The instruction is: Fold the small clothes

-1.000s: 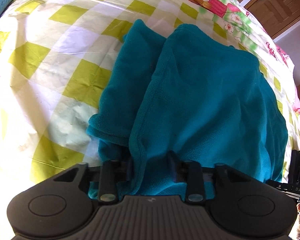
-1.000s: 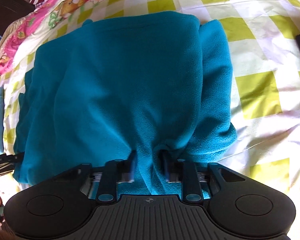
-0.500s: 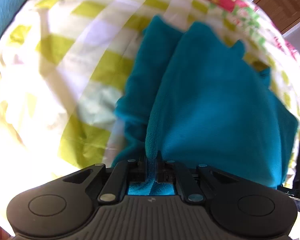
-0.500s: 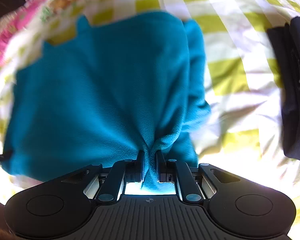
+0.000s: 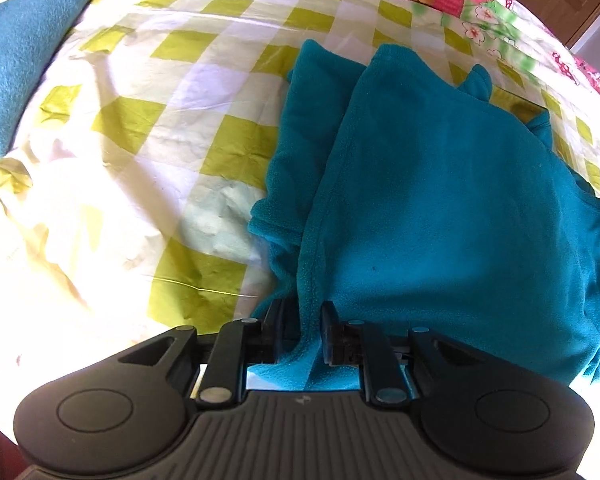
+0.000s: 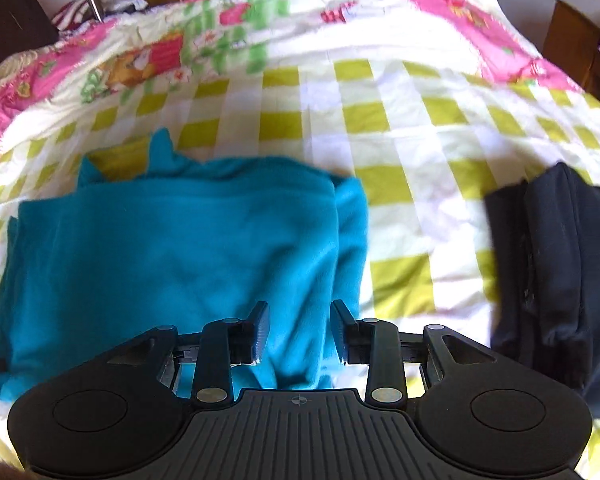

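Fuzzy teal fleece (image 5: 440, 200), hemmed edge between narrow left gripper (image 5: 302, 320) fingers (right gripper (image 6: 300, 326) fingers wide).

Right wrist view motion-blurred throughout. I cannot resolve how the teal fleece garment (image 6: 172, 248) is layered. Black folded item (image 6: 556, 272) at 3 o'clock, type unclear. Second teal cloth (image 5: 16, 64) at 10 o'clock, cropped by frame edge.
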A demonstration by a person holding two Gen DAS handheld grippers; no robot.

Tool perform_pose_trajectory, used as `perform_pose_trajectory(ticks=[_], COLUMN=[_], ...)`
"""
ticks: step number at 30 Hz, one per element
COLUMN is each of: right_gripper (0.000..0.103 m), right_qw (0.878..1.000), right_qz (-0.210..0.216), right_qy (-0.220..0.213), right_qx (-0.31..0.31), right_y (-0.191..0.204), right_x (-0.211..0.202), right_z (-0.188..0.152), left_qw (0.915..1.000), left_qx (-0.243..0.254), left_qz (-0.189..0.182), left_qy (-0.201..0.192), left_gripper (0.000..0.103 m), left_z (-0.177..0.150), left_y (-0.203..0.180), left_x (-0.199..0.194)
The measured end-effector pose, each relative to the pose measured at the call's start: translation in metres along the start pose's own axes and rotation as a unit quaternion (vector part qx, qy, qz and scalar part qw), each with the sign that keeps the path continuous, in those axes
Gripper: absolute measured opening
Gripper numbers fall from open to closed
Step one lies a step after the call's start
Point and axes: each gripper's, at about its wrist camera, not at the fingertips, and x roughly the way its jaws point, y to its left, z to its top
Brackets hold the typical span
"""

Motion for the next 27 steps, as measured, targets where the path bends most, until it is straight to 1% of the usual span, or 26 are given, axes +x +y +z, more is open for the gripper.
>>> perform_pose_trajectory(ticks=[1, 3, 4, 6, 7, 8, 9, 11, 13, 14, 15, 17, 19, 20, 22, 23, 25, 26, 27], right_gripper=[0.033, 0.032, 0.027, 0.027, 0.026, 0.027, 0.027, 0.030, 0.032, 0.033, 0.034, 0.034, 0.033, 0.033, 0.033, 0.033, 0.034, 0.035, 0.039], right_qw=[1.000, 0.999, 0.999, 0.998, 0.996, 0.996, 0.997, 0.999, 0.999, 0.998, 0.997, 0.992, 0.985, 0.981, 0.973, 0.970, 0.962, 0.960, 0.956], right_qz=[0.012, 0.035, 0.041, 0.018, 0.019, 0.014, 0.007, -0.004, 0.001, 0.014, 0.034, 0.091, 0.141, 0.158, 0.180, 0.189, 0.208, 0.215, 0.226], right_qy=[-0.007, -0.002, 0.004, 0.047, 0.061, 0.058, 0.051, 0.021, -0.021, -0.032, -0.032, -0.015, 0.003, 0.016, 0.036, 0.045, 0.059, 0.062, 0.065], right_qx=[-0.001, 0.010, 0.014, 0.043, 0.055, 0.064, 0.058, 0.024, -0.027, -0.047, -0.062, -0.083, -0.102, -0.112, -0.137, -0.145, -0.166, -0.170, -0.174], right_y=[0.002, 0.007, 0.007, 0.005, 0.001, 0.001, 0.007, 0.022, 0.043, 0.056, 0.070, 0.104, 0.140, 0.161, 0.195, 0.211, 0.239, 0.251, 0.261], right_x=[0.004, 0.032, 0.051, 0.095, 0.105, 0.103, 0.092, 0.068, 0.036, 0.028, 0.024, 0.029, 0.041, 0.049, 0.062, 0.067, 0.074, 0.076, 0.079], right_z=[0.003, 0.007, 0.008, 0.009, 0.010, 0.012, 0.013, 0.022, 0.025, 0.029, 0.032, 0.038, 0.038, 0.036, 0.031, 0.029, 0.028, 0.028, 0.028], left_qw=[1.0000, 0.9995, 0.9993, 0.9997, 0.9993, 0.9986, 0.9986, 1.0000, 0.9985, 0.9973, 0.9963, 0.9936, 0.9895, 0.9877, 0.9838, 0.9824, 0.9807, 0.9792, 0.9768], left_qx=[-0.002, -0.010, -0.010, 0.008, 0.033, 0.047, 0.045, 0.001, -0.049, -0.064, -0.073, -0.095, -0.118, -0.127, -0.146, -0.149, -0.151, -0.153, -0.158], left_qz=[0.000, 0.001, 0.001, 0.007, 0.018, 0.026, 0.027, 0.008, -0.013, -0.020, -0.024, -0.036, -0.051, -0.056, -0.072, -0.088, -0.107, -0.118, -0.134], left_qy=[-0.009, -0.029, -0.035, -0.020, -0.006, 0.003, 0.004, 0.001, -0.019, -0.029, -0.039, -0.050, -0.066, -0.073, -0.076, -0.071, -0.064, -0.061, -0.054], left_gripper=[0.032, 0.032, 0.033, 0.036, 0.037, 0.041, 0.043, 0.043, 0.043, 0.043, 0.043, 0.045, 0.046, 0.048, 0.049, 0.049, 0.049, 0.050, 0.054], left_z=[0.001, 0.003, 0.004, 0.006, 0.008, 0.005, 0.004, 0.007, 0.006, 0.005, 0.004, 0.002, 0.003, 0.004, 0.005, 0.004, -0.003, -0.008, -0.014], left_y=[-0.001, 0.001, 0.001, -0.003, -0.009, -0.011, -0.008, 0.004, 0.017, 0.023, 0.026, 0.036, 0.044, 0.048, 0.053, 0.054, 0.052, 0.052, 0.050], left_x=[-0.003, -0.005, -0.004, 0.007, 0.022, 0.030, 0.035, 0.032, 0.018, 0.011, 0.005, -0.001, 0.000, 0.004, 0.014, 0.017, 0.021, 0.022, 0.023])
